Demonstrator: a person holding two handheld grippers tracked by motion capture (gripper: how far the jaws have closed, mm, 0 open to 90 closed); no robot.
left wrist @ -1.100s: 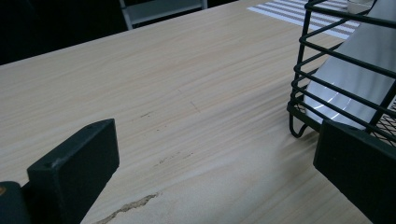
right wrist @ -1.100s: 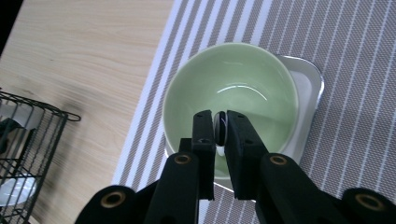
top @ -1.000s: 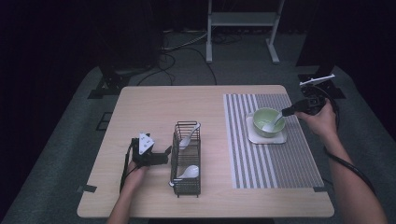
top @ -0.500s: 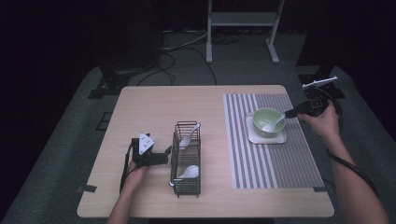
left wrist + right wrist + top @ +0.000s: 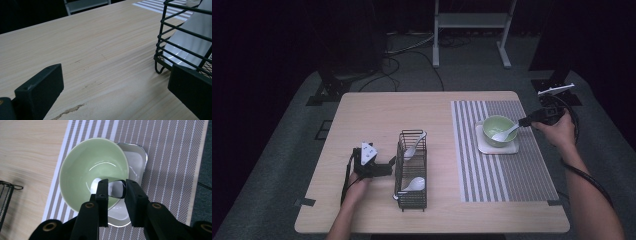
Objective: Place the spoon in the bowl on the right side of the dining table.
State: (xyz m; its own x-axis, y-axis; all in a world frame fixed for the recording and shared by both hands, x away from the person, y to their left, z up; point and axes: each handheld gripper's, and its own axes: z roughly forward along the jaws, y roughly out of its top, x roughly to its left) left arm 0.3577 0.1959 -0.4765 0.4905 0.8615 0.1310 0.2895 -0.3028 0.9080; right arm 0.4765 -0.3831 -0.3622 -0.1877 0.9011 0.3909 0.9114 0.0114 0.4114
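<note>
A pale green bowl point(image 5: 497, 127) point(image 5: 92, 167) sits on a white square dish point(image 5: 512, 148) point(image 5: 136, 160) on the striped mat point(image 5: 472, 165). A white spoon point(image 5: 504, 134) point(image 5: 116, 188) lies in the bowl, its handle over the rim toward my right gripper point(image 5: 524, 121) point(image 5: 117, 182). Those jaws have just been opening; the handle's end lies between them, and they stand slightly parted around it. My left gripper point(image 5: 387, 166) point(image 5: 115, 75) rests wide open on the table, right beside the black wire basket point(image 5: 412, 170) point(image 5: 175, 37), with nothing between its fingers.
Two more white spoons point(image 5: 414, 185) point(image 5: 414, 146) lie in the basket, one seen close up through the wires point(image 5: 190, 37). The wooden table point(image 5: 377, 115) is bare at the back left. A metal stand point(image 5: 469, 20) is on the floor beyond the table.
The right gripper's jaws have parted a little at the spoon handle; the spoon stays in the bowl. Neither hand has visibly moved.
</note>
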